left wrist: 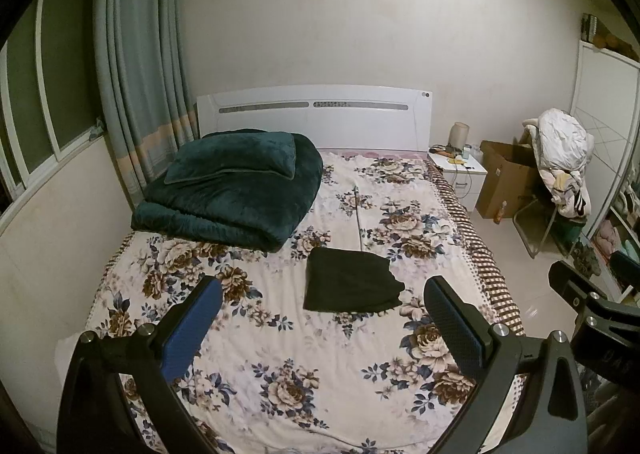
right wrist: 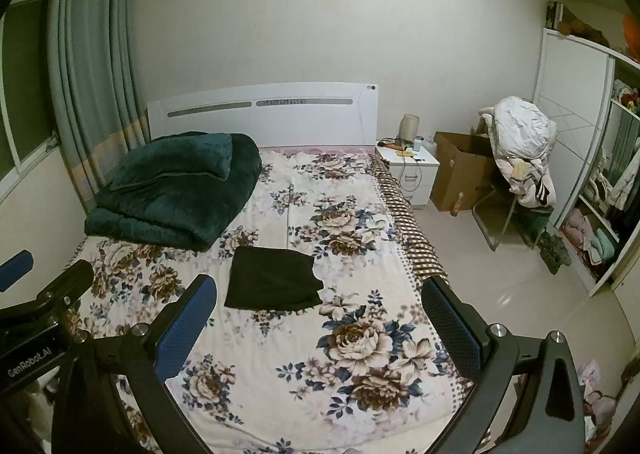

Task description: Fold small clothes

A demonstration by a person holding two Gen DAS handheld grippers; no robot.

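A small black garment [left wrist: 352, 281] lies folded into a flat rectangle on the floral bed sheet [left wrist: 288, 358], near the bed's middle. It also shows in the right wrist view [right wrist: 274, 280]. My left gripper [left wrist: 324, 294] is open and empty, held above the foot of the bed, well short of the garment. My right gripper [right wrist: 320, 292] is open and empty, at about the same height, to the right of the left one. The right gripper's body shows at the right edge of the left wrist view [left wrist: 592, 306]; the left gripper shows at the left edge of the right wrist view [right wrist: 40, 286].
A folded dark green blanket [left wrist: 232, 186] with a pillow lies at the head of the bed on the left. A white headboard [left wrist: 316, 114], nightstand [left wrist: 460, 170], cardboard box [left wrist: 508, 178], chair piled with clothes [left wrist: 560, 158] and wardrobe [right wrist: 592, 158] stand to the right. Curtains [left wrist: 136, 66] hang at the left.
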